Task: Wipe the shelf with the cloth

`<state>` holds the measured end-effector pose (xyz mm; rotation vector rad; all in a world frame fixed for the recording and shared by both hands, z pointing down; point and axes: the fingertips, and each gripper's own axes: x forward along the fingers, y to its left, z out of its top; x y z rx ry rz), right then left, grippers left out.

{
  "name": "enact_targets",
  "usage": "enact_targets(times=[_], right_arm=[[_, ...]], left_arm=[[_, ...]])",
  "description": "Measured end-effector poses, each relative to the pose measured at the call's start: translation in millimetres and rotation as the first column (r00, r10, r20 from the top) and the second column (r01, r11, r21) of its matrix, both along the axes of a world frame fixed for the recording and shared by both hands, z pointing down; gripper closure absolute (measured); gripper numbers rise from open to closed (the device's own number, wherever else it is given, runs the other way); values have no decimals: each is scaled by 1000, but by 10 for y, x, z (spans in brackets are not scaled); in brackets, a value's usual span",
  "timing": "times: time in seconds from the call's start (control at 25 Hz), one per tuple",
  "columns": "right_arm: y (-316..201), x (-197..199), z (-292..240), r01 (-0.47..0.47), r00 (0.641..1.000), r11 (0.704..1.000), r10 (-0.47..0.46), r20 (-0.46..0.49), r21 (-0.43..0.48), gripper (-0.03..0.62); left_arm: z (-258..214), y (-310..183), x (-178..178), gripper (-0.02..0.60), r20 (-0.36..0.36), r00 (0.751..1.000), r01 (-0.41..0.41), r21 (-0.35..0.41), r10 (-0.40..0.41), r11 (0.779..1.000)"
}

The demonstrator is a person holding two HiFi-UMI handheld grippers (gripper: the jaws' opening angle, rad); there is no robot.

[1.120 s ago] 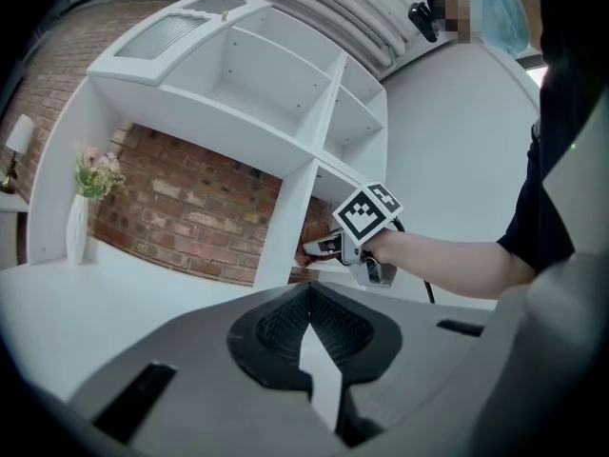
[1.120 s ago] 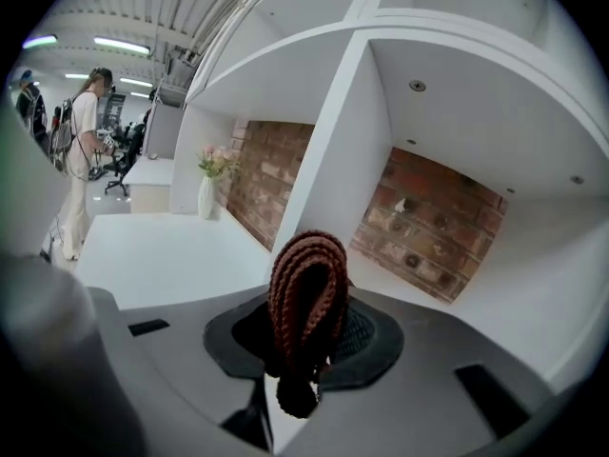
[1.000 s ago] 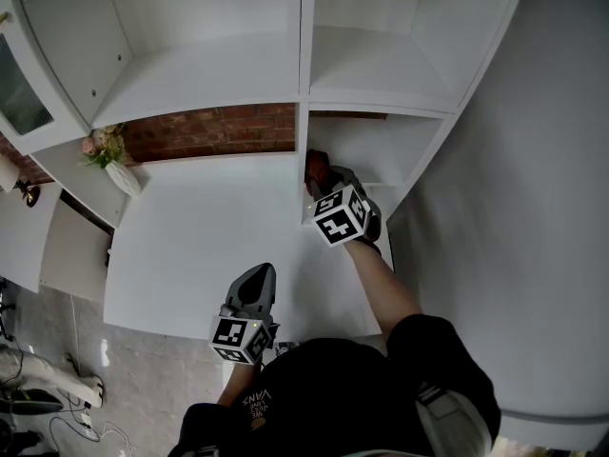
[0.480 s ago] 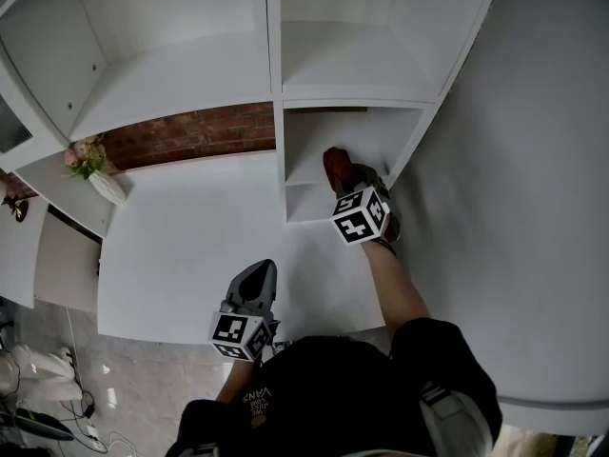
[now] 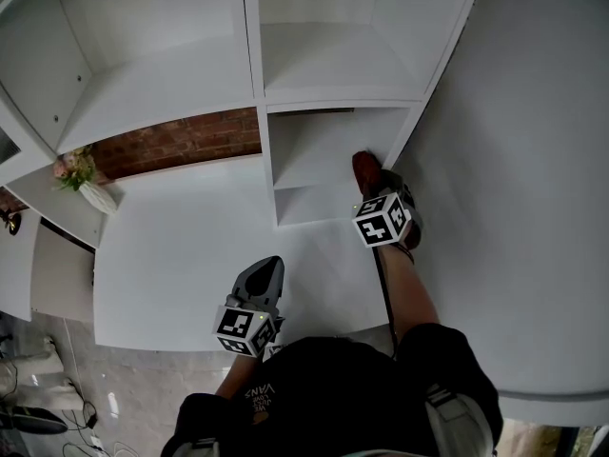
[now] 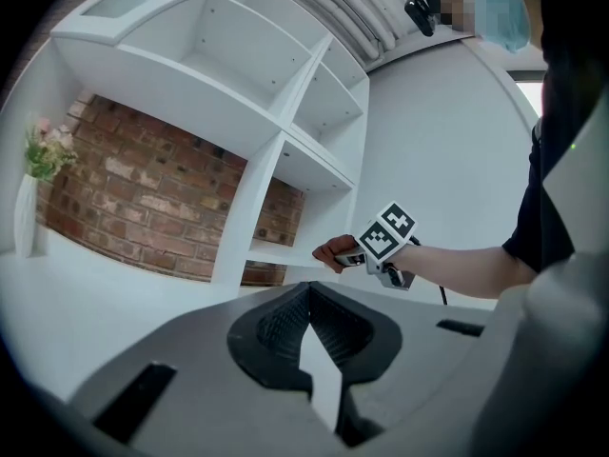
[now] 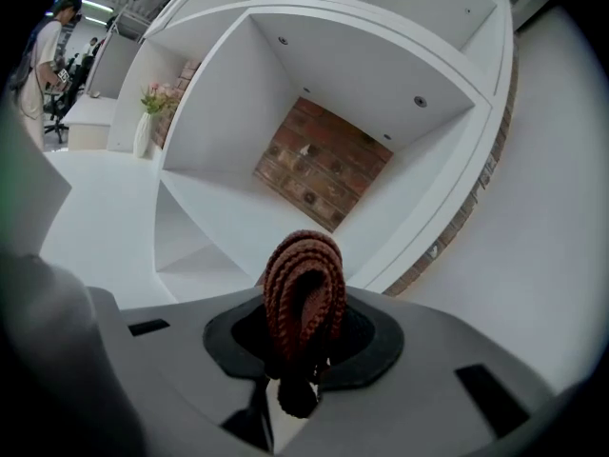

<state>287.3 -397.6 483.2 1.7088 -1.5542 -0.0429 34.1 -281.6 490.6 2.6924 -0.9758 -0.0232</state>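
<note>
Right hand-held gripper [image 5: 373,187] clamps the folded rust-red cloth [image 5: 364,168] at the low shelf's [image 5: 309,160] right end; left hand-held gripper [image 5: 264,272] hangs closed, empty, over the worktop [image 5: 181,246].

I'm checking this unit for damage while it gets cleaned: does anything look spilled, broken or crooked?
Nothing stands out. The white shelf looks bare and intact, the flower vase stands upright at the far left, and the brown cloth sits folded in the right claw, which is shut on it.
</note>
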Motion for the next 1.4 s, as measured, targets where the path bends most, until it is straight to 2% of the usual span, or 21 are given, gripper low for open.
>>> enact_targets(times=[0.2, 0.4, 0.56, 0.76, 1.08, 1.4], right_arm=[[46, 43, -34, -9, 1000, 1000, 9, 1, 13, 503], [88, -30, -105, 12, 1000, 999, -13, 20, 53, 503], [142, -189, -157, 48, 997, 995, -54, 62, 92, 503], [228, -557, -153, 145, 979, 982, -160, 127, 122, 503], [338, -1219, -149, 314, 905, 936, -346, 249, 160, 503], [458, -1879, -123, 476, 798, 859, -511, 320, 186, 503]], left_arm=[[-28, -20, 97, 574, 2, 1000, -31, 5, 31, 1000], [-49, -61, 126, 574, 2, 1000, -29, 11, 29, 1000], [-75, -123, 50, 574, 8, 1000, 5, 18, -5, 1000], [-98, -221, -143, 574, 20, 996, 81, 28, -82, 996], [-154, -287, -470, 574, 37, 976, 214, 42, -216, 976], [-118, -211, -821, 574, 57, 942, 328, 40, -330, 944]])
